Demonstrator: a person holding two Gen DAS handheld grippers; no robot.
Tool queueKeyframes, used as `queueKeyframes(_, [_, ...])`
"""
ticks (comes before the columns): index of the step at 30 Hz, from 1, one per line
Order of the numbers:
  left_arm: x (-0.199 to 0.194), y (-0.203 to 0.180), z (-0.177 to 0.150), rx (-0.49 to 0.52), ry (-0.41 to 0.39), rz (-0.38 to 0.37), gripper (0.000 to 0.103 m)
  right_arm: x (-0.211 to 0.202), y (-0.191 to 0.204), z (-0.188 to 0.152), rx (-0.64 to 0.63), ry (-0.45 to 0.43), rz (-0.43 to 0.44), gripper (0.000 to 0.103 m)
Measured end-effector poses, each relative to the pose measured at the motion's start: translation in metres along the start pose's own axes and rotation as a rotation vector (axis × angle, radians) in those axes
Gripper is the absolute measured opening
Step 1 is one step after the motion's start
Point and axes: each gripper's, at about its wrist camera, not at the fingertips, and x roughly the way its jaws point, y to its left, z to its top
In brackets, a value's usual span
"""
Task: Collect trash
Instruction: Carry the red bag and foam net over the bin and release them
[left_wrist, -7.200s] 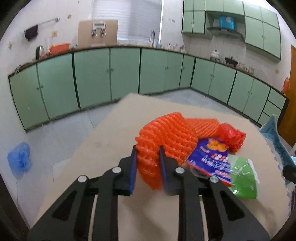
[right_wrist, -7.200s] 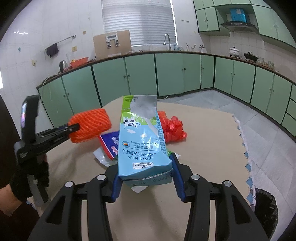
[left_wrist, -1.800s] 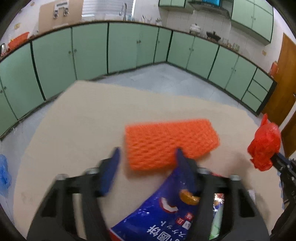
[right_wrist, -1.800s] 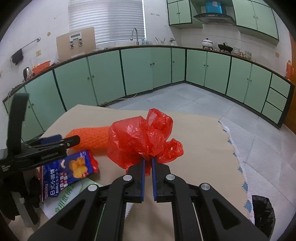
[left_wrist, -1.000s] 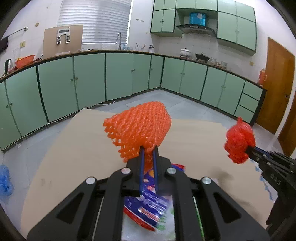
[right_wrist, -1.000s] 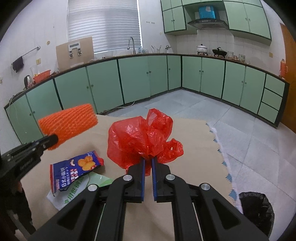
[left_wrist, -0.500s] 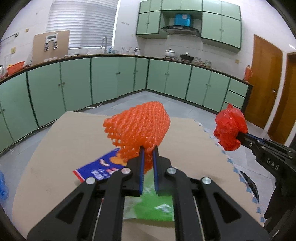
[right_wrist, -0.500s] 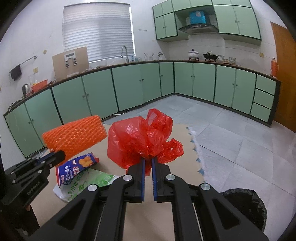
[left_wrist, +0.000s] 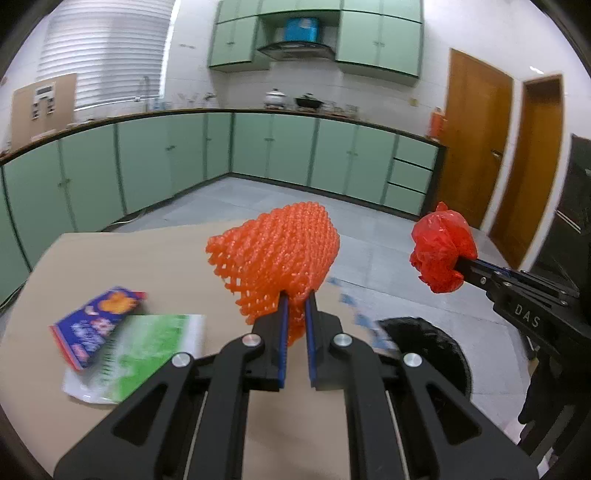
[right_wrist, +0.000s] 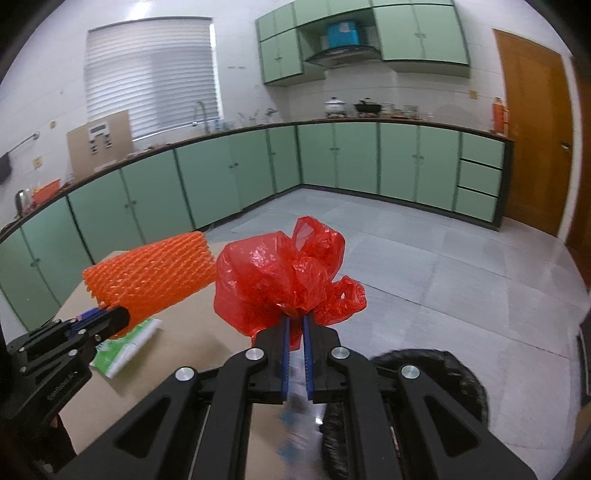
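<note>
Nearest to me, my left gripper (left_wrist: 294, 299) has its fingers drawn in narrow and pinched on the lower edge of an orange foam net (left_wrist: 275, 253), which stands up above the jaws over the table. My right gripper (right_wrist: 294, 321) is likewise nearly closed, clamping the bunched neck of a red plastic bag (right_wrist: 284, 277) that billows out above the blue pads (right_wrist: 285, 332).

From the left camera I see the right gripper off to the side with the bag at its tip, and the letters "DAS" moulded in its black body. There is lettering on the left gripper's side in the right view, but I cannot read it.

Just below and beyond both grippers sits a round bin lined with a black bag (left_wrist: 436, 347), on the floor beside the table edge.

On the tan table (left_wrist: 147, 258) lie a blue snack packet (left_wrist: 98, 325) with a picture of orange snacks and white lettering too blurred to read, and touching it, partly under it, a green and white plastic bag (left_wrist: 144, 354).

Farther off, green cabinets (right_wrist: 332, 158) run round the grey tiled floor. A cardboard sheet (right_wrist: 99, 142) leans by the blinds, a blue box (right_wrist: 341, 33) sits above the hood, and wooden doors (left_wrist: 476, 136) stand on the right.
</note>
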Motion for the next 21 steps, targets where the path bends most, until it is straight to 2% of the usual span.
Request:
queueKeyframes(11, [0.036, -0.099, -0.023, 0.09, 0.072, -0.143, 0.007, -0.016, -0.113, -0.043, 0.081, 0.065, -0.164, 0.006])
queueKeyframes(21, [0.093, -0.154, -0.038, 0.149, 0.155, -0.231, 0.011, 0.006, -0.172, -0.066, 0.144, 0.113, -0.211, 0.007])
